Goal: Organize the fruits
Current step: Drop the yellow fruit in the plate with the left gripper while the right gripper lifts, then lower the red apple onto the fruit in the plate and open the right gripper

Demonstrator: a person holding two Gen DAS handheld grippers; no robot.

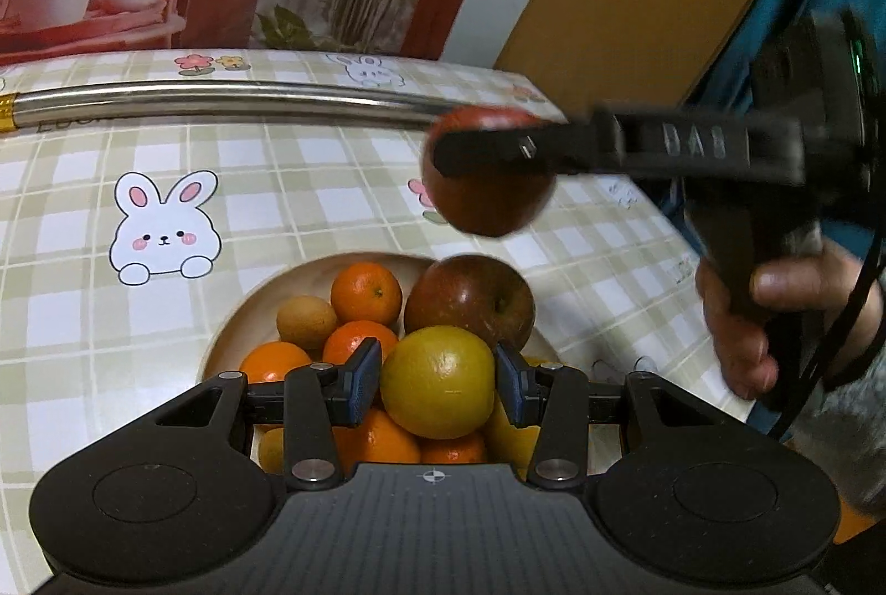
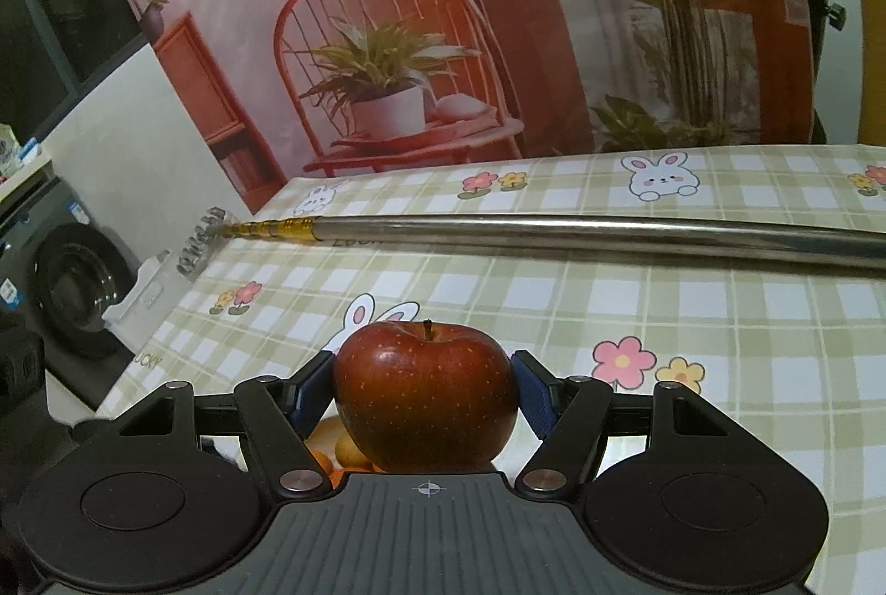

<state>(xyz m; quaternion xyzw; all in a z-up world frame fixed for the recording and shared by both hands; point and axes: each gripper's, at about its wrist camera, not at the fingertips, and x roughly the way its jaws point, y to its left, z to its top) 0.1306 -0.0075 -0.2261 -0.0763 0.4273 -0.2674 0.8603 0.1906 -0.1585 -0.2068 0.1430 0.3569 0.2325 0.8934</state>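
A pale bowl (image 1: 266,296) holds several oranges (image 1: 366,293), a brownish round fruit (image 1: 306,321) and a dark red apple (image 1: 470,301). On top of the pile sits a yellow citrus fruit (image 1: 437,381); my left gripper (image 1: 438,380) has both blue pads against its sides. My right gripper (image 1: 482,168) hangs above the bowl's far side, shut on a second red apple (image 1: 493,207). In the right wrist view that apple (image 2: 423,395) sits upright, stem up, between the right gripper's (image 2: 423,393) pads. A bit of the fruit pile (image 2: 338,451) shows below it.
A long steel rod (image 1: 221,96) with a gold end lies across the checked bunny tablecloth (image 1: 166,229), beyond the bowl; the same rod (image 2: 609,232) shows in the right wrist view. A person's hand (image 1: 742,323) holds the right gripper's handle. A printed backdrop stands behind the table.
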